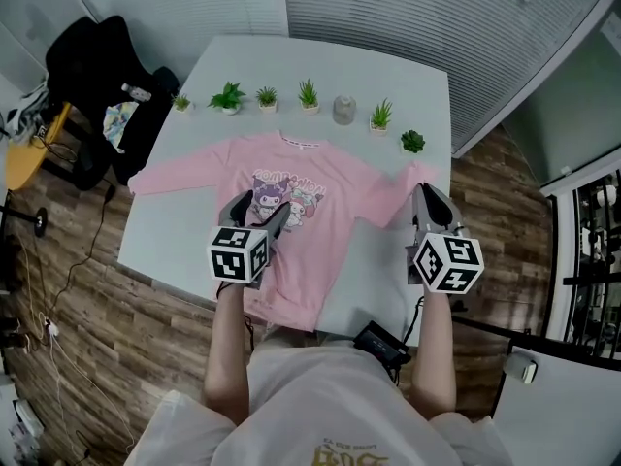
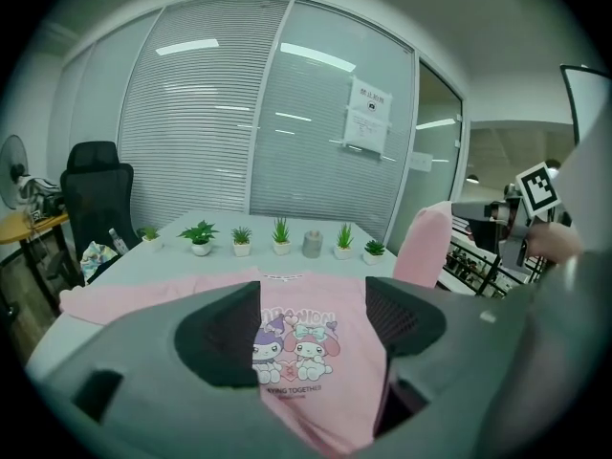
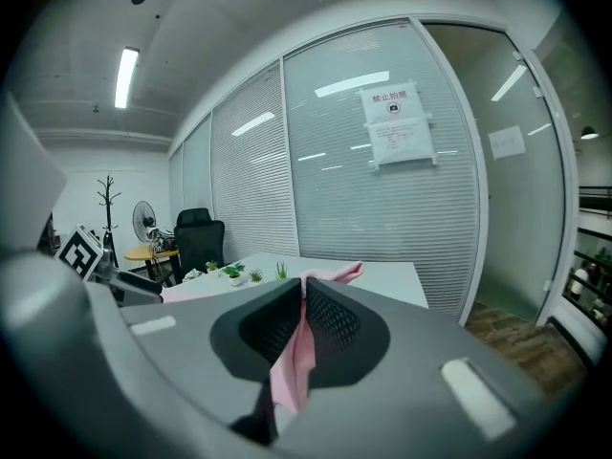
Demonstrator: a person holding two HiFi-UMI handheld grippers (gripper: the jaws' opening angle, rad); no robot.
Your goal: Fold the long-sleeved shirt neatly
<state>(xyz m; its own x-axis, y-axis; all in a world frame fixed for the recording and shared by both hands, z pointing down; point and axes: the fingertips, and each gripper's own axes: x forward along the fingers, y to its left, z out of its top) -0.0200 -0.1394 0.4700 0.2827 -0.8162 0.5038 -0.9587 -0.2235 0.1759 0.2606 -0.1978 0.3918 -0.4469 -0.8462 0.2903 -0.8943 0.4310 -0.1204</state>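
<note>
Pink shirt (image 1: 291,236) flat on desk (image 1: 388,76), print (image 1: 288,200) up. Its right sleeve (image 2: 425,242) raised, pinched tight in right tool (image 3: 303,290). Above print, left tool (image 2: 311,318) wide apart, empty. Likely 1st fold barely begun; left sleeve (image 1: 179,173), body unfolded.

Between the closed jaws of the right claw (image 3: 302,293), the pinched stretch of the shirt (image 3: 287,376) is hidden. The left claw (image 1: 262,208) covers part of the print beneath it. Far beyond it, the notice (image 2: 367,118) is too small to read.
</note>
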